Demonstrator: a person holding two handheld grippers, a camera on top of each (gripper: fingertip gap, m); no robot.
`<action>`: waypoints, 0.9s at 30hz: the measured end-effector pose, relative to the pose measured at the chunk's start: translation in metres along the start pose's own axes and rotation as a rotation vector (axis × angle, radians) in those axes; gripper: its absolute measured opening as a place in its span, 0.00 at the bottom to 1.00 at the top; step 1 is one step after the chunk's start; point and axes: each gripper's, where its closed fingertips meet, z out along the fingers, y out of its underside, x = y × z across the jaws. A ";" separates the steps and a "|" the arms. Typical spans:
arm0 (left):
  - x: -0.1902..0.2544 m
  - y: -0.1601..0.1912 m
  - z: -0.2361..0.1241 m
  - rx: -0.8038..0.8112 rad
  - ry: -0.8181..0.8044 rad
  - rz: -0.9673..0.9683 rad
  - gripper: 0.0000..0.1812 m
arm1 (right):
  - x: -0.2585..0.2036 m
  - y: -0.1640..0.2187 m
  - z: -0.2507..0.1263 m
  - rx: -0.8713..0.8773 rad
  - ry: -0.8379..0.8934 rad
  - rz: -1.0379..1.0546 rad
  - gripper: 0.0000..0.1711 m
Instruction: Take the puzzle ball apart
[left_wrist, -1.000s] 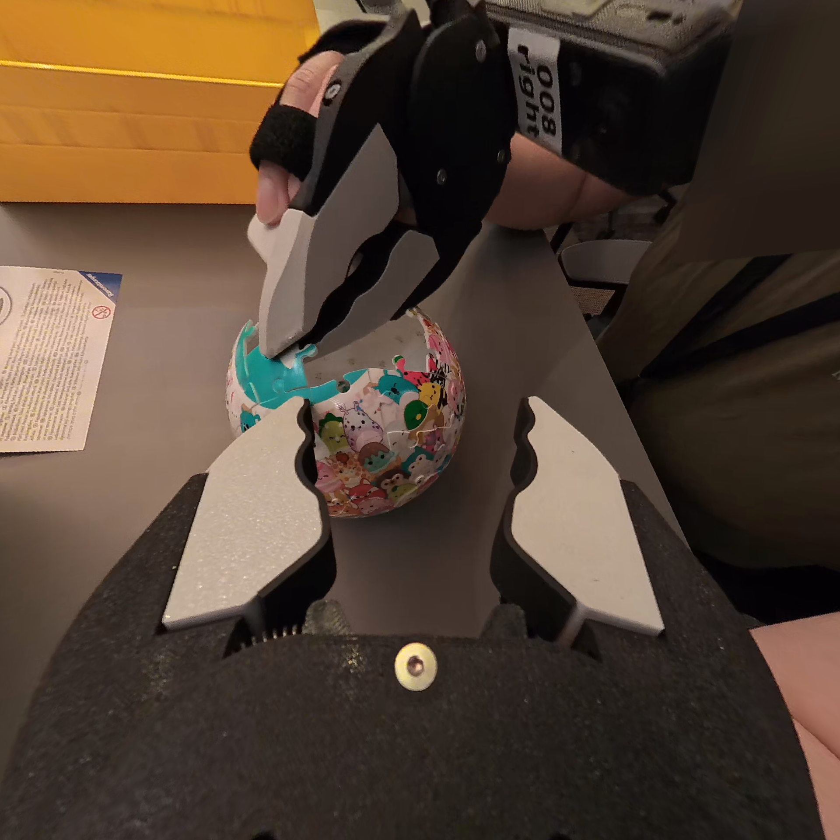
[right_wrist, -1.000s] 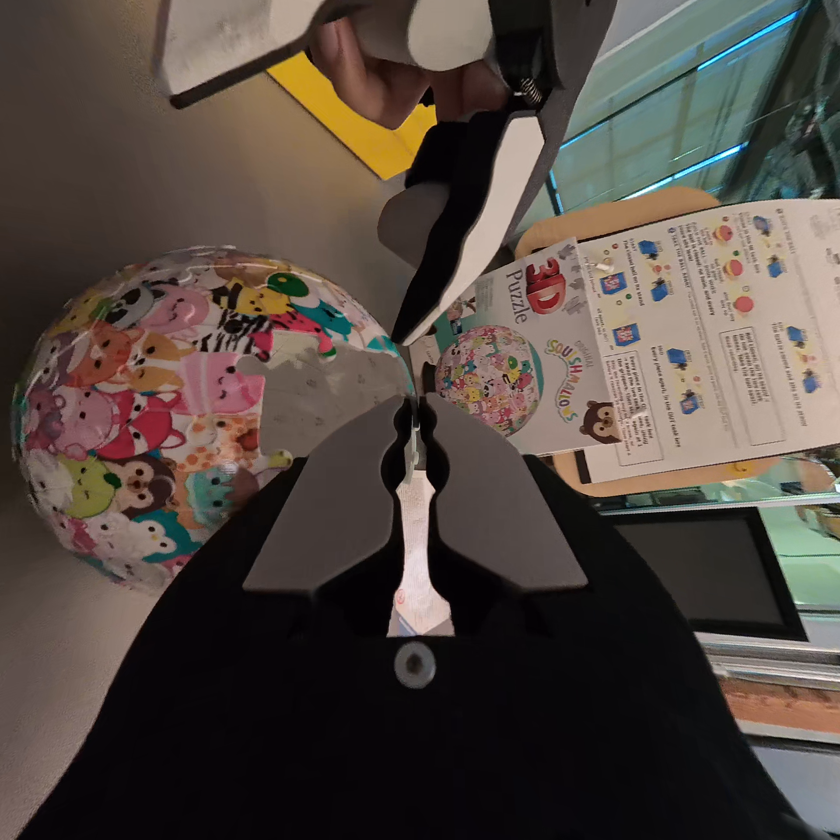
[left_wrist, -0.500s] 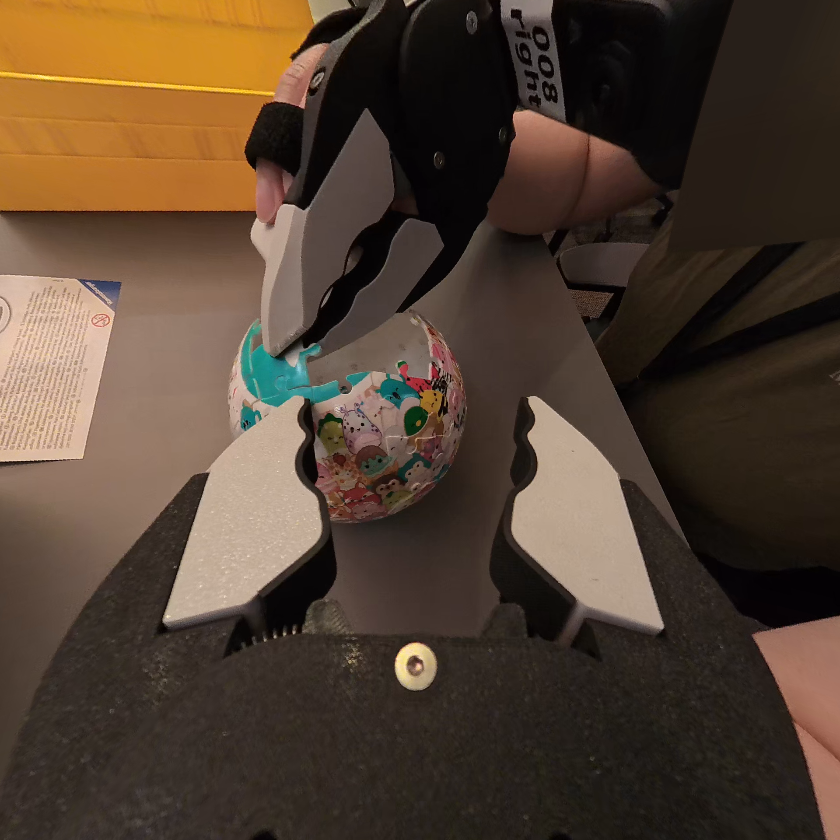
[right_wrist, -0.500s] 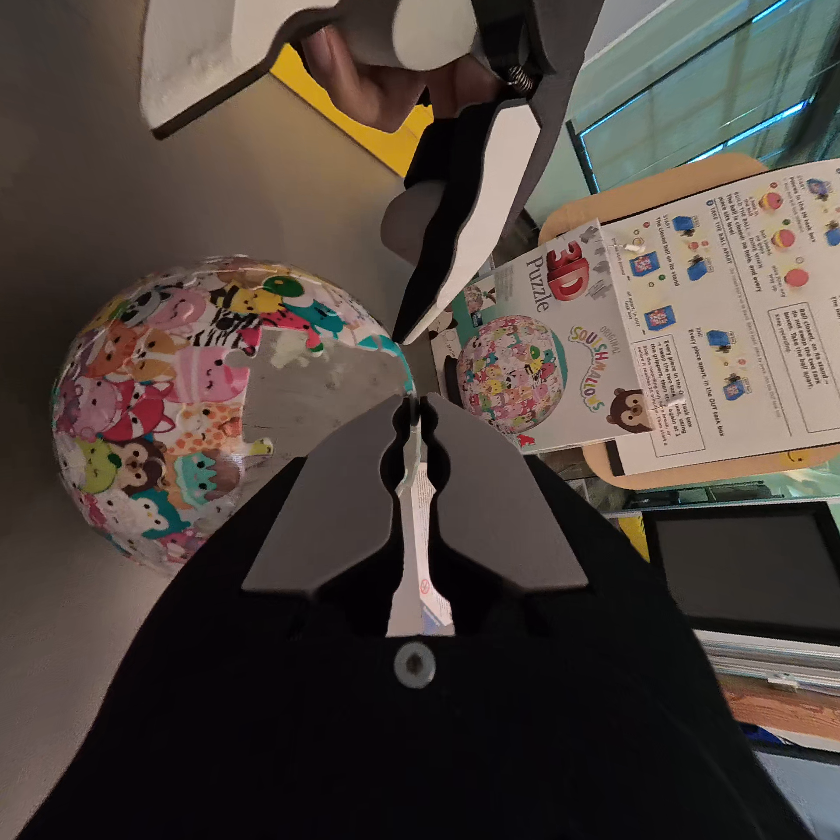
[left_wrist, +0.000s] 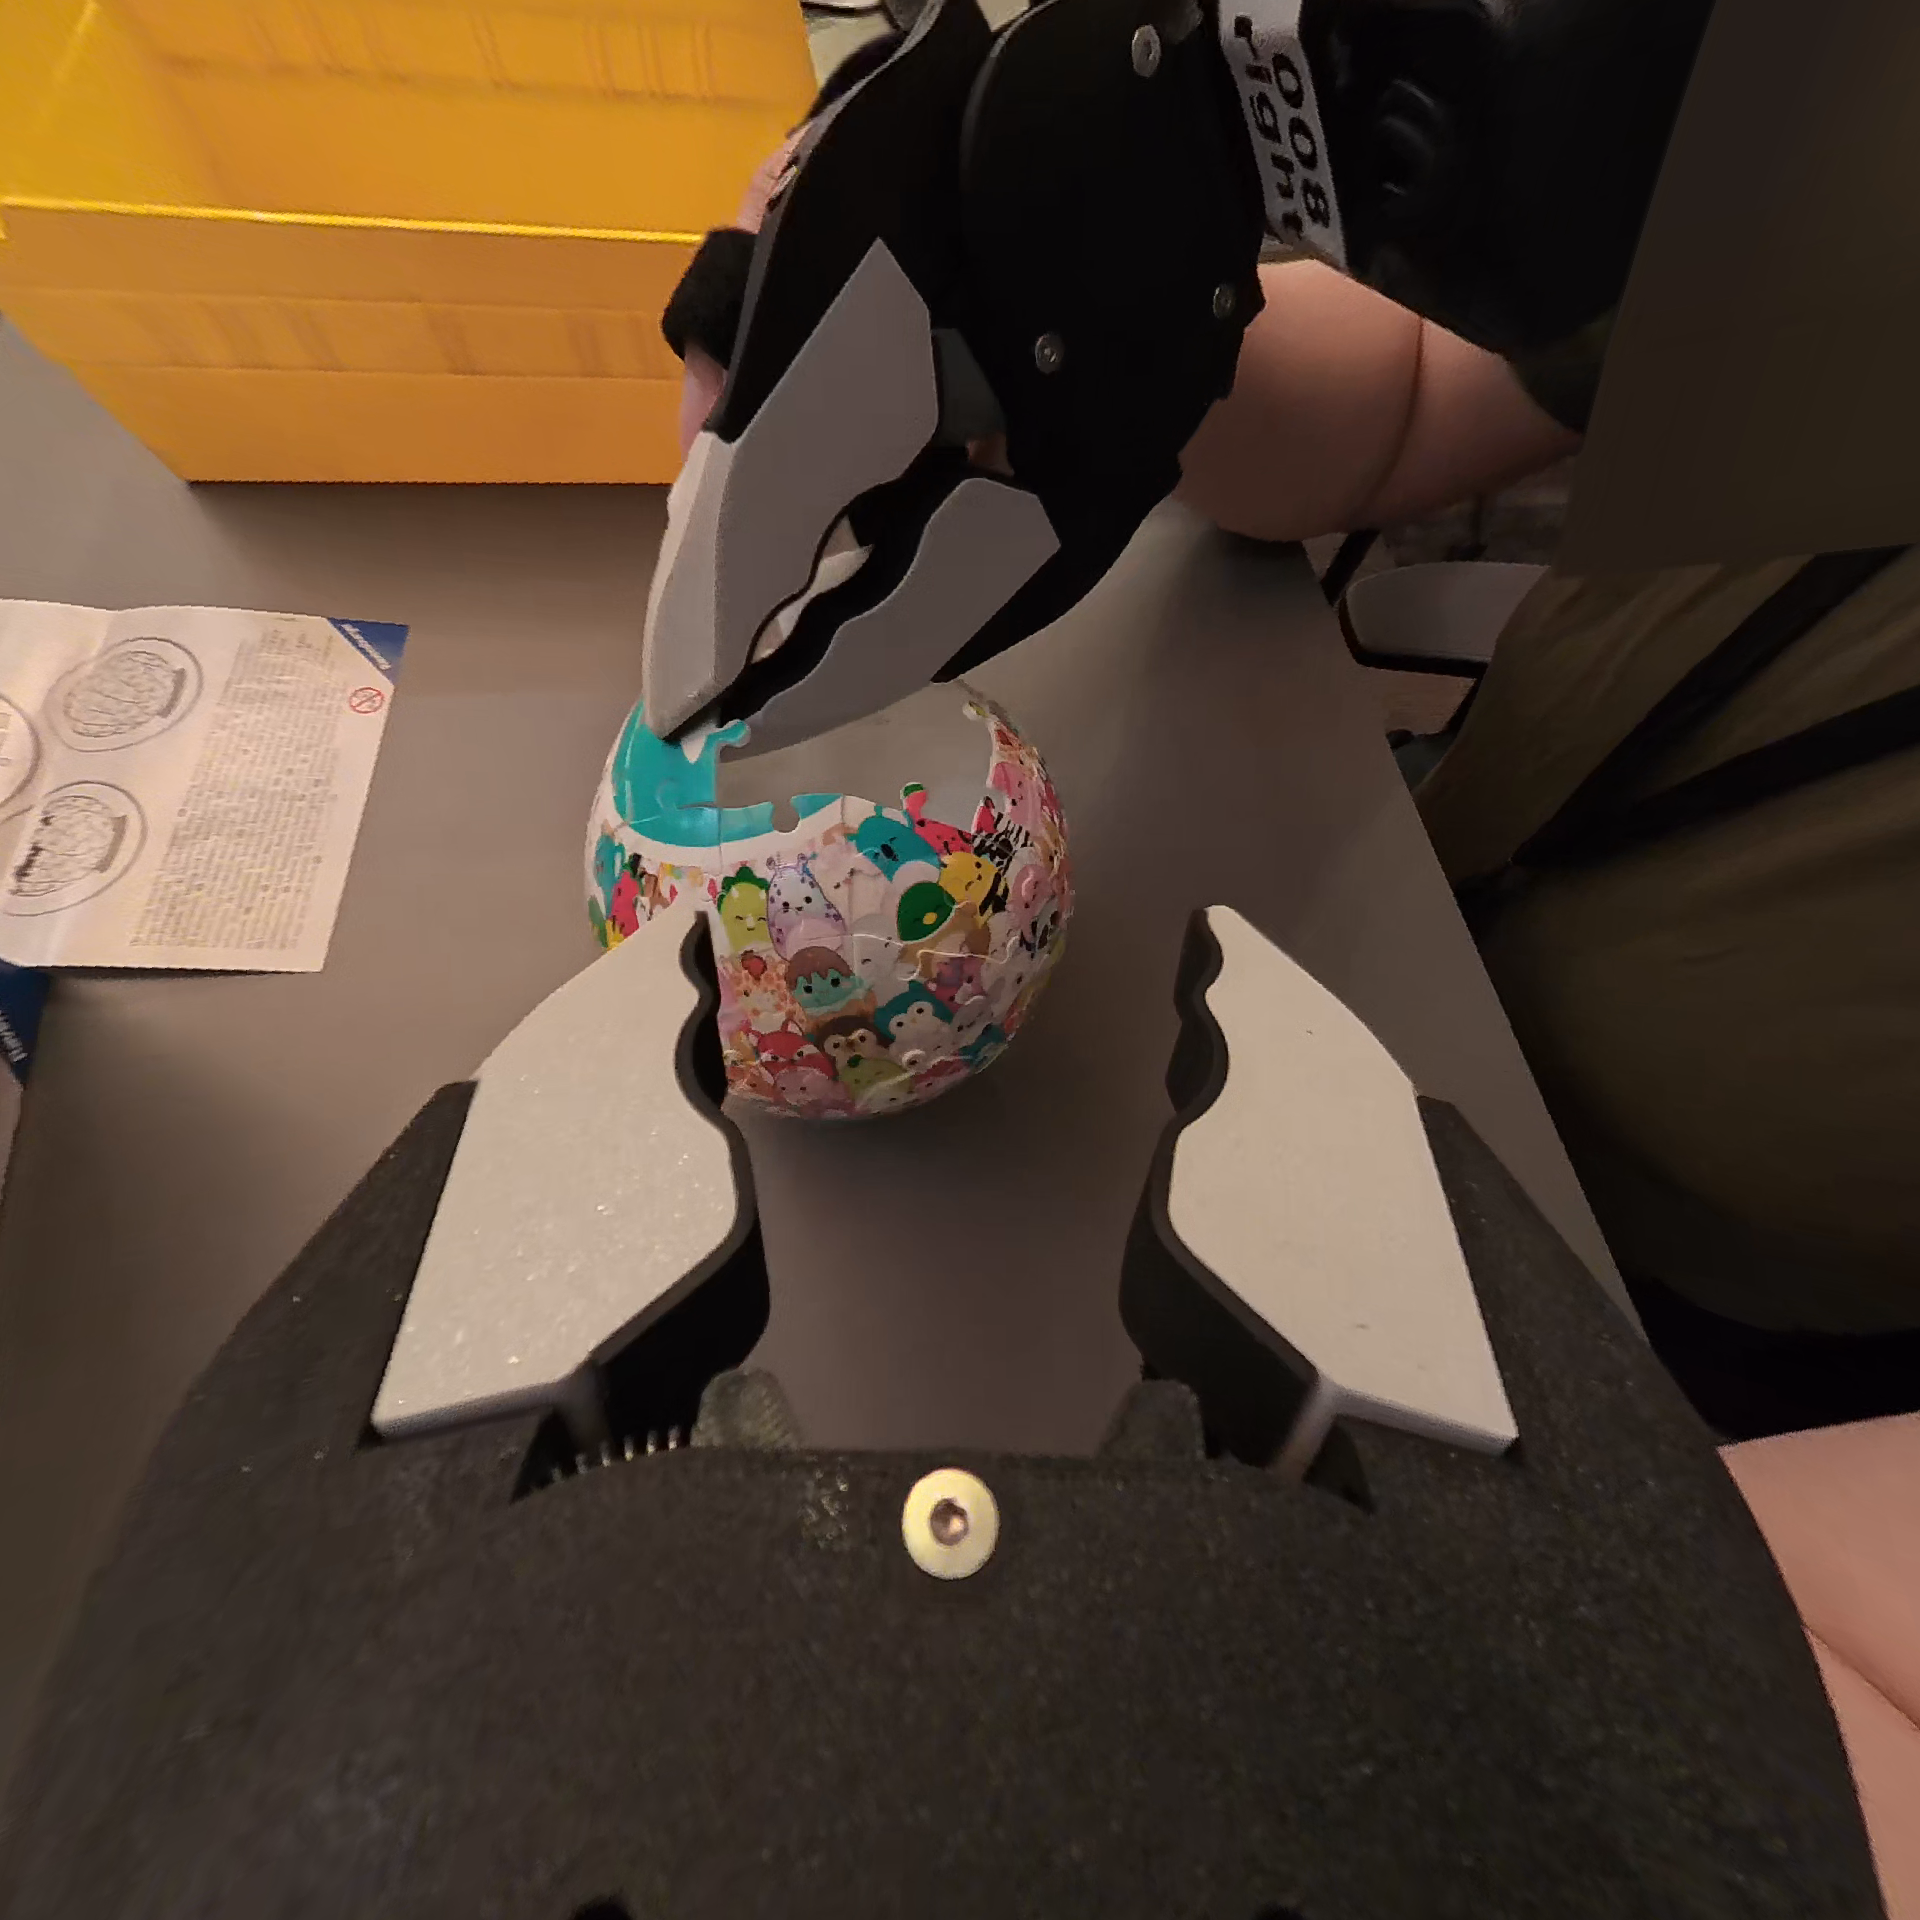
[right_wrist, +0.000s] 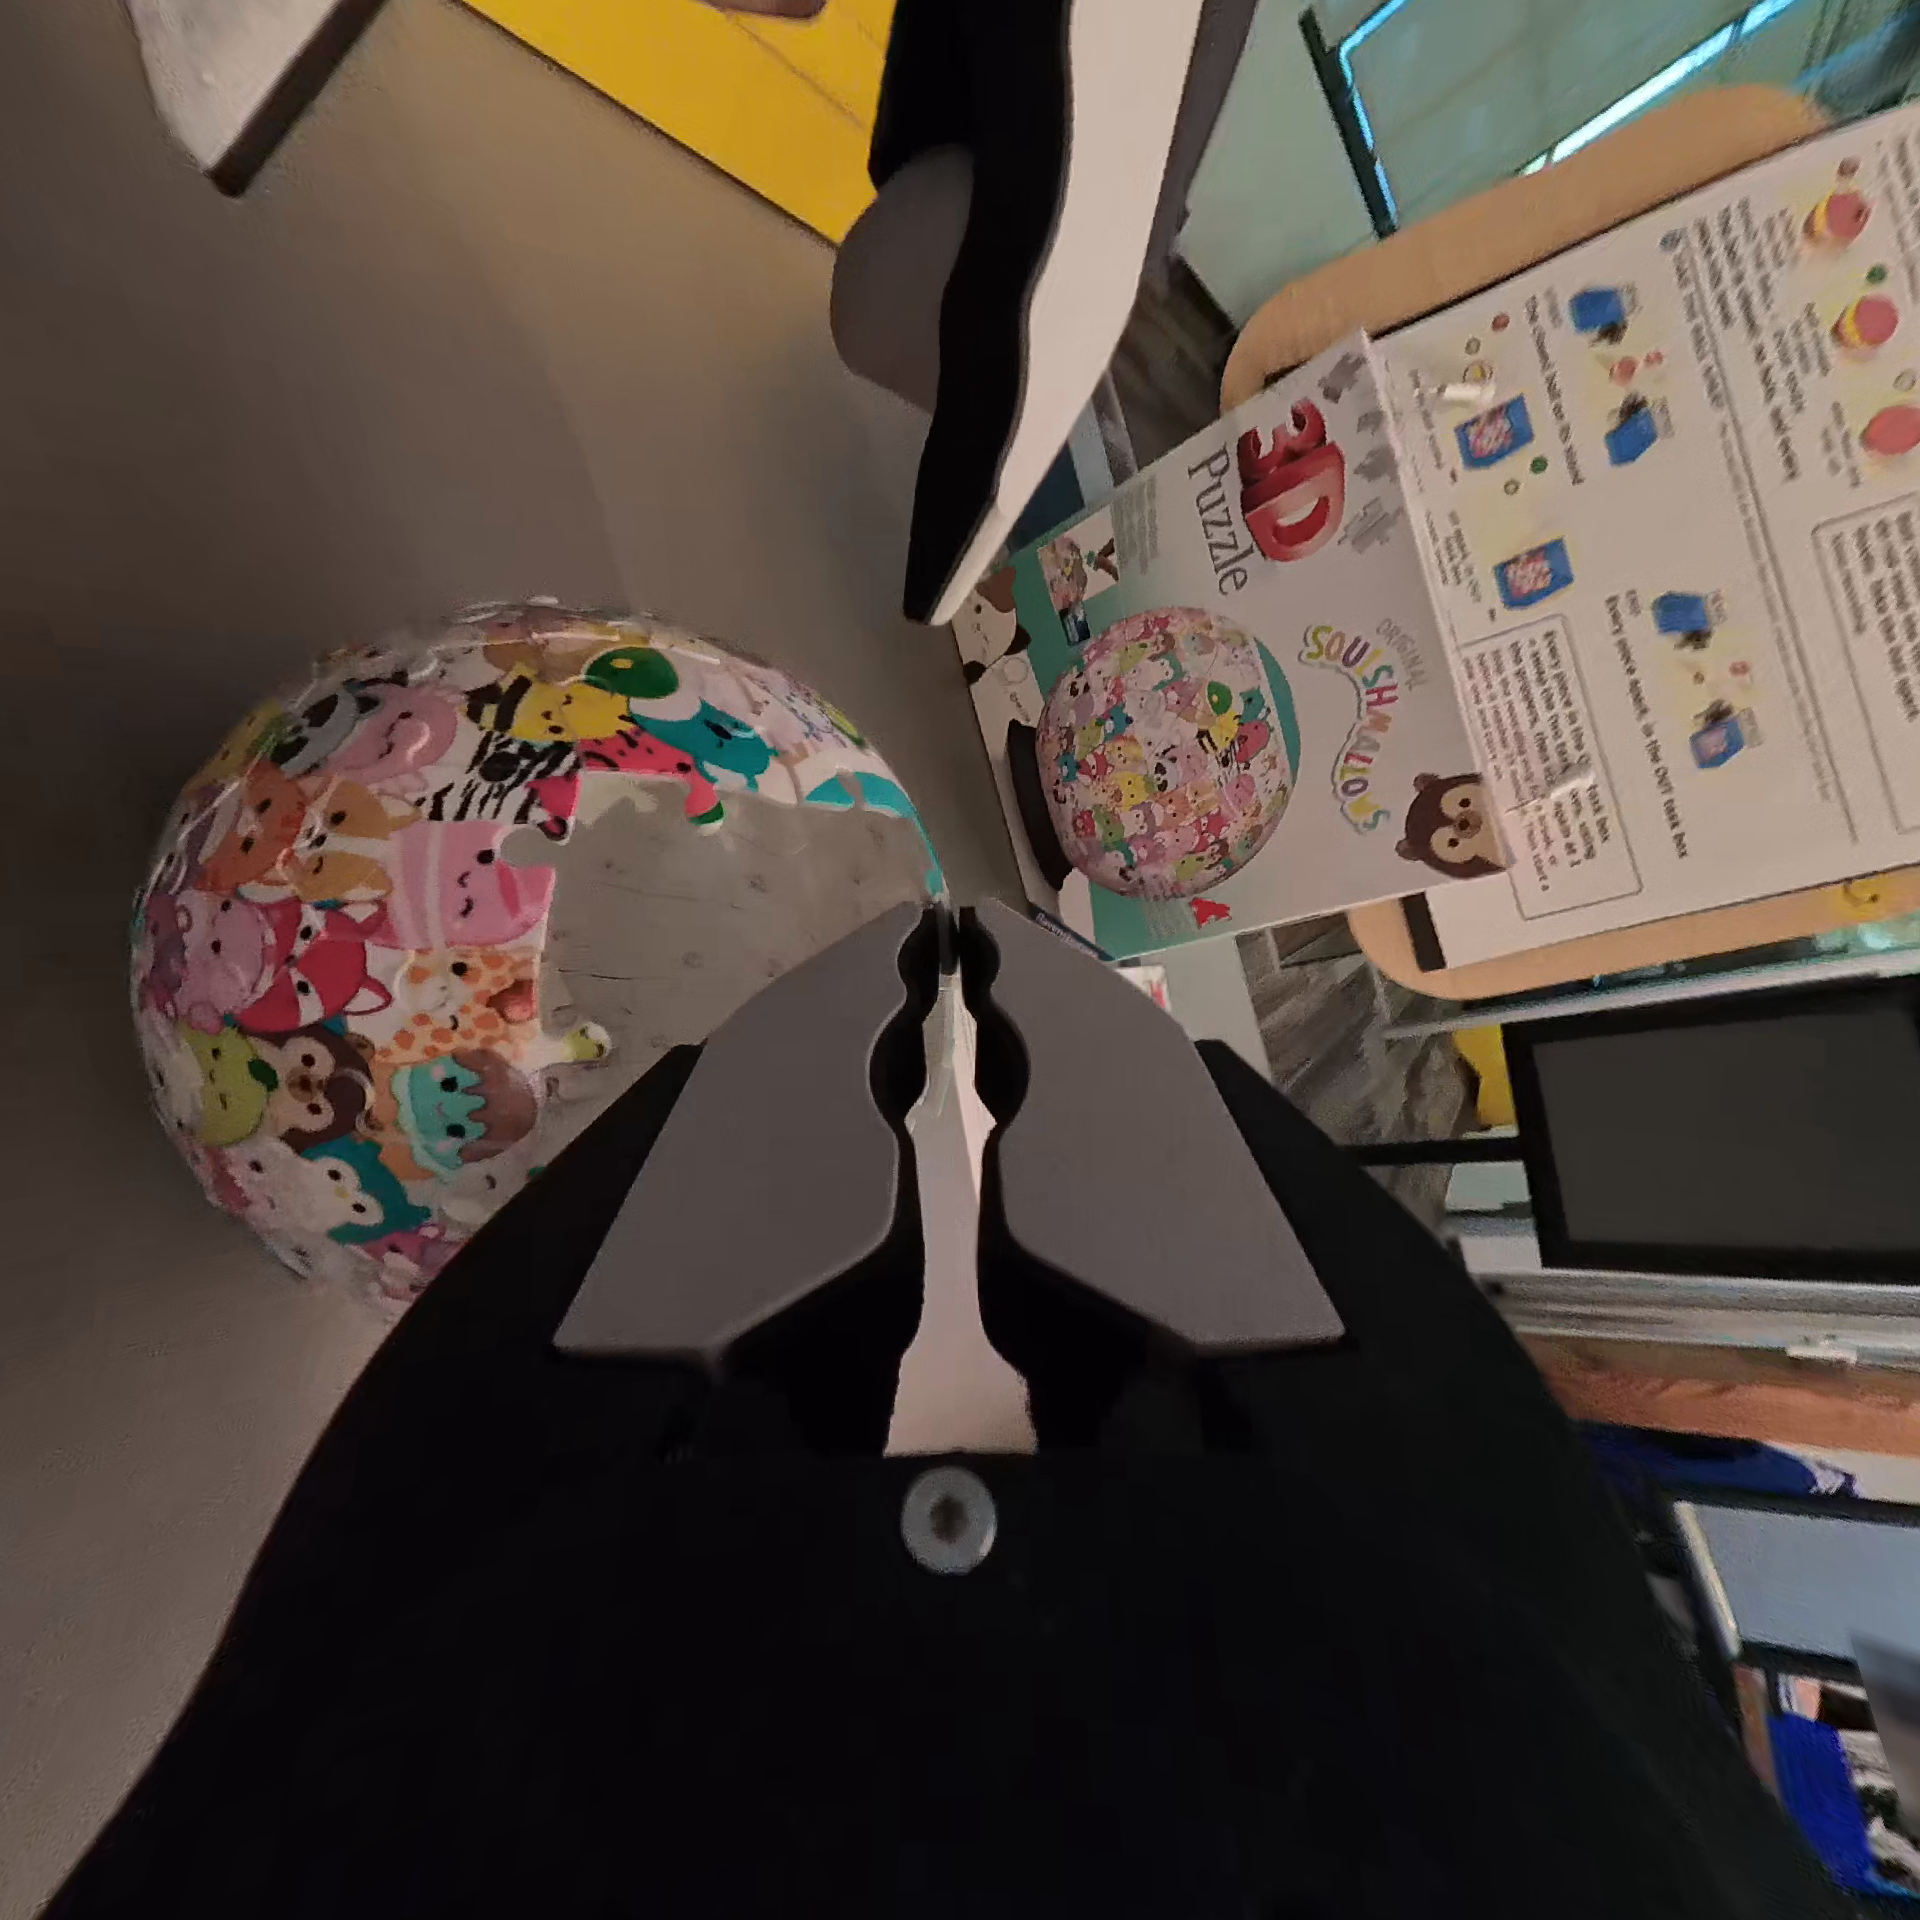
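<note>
Ball first, left wrist view: multicoloured cartoon-print plastic puzzle ball on grey bench, w/ top gap, just ahead of wide-open left hand-held gripper. Right hand-held gripper pinches teal rim piece. Right wrist view: jaws nearly closed on piece edge. Advice: steady ball w/ left, peel piece outward slowly.

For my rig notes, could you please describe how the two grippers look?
Both match: a black, grainy body with a silver screw at the centre and two pale grey, wedge-shaped jaws with wavy black inner edges. The left gripper shows a small spring at one jaw's base. The right gripper carries a white printed band, with a black strap over the holder's thumb.
</note>
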 end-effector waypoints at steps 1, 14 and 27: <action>-0.001 -0.001 -0.002 0.000 -0.016 0.004 0.47 | 0.000 0.000 0.000 -0.011 -0.003 0.015 0.03; -0.021 -0.014 -0.027 0.083 -0.352 0.004 0.47 | -0.003 0.002 -0.005 -0.107 -0.047 0.070 0.03; -0.003 -0.012 -0.001 0.426 -0.410 -0.115 0.49 | -0.002 0.003 -0.011 -0.016 -0.002 0.023 0.03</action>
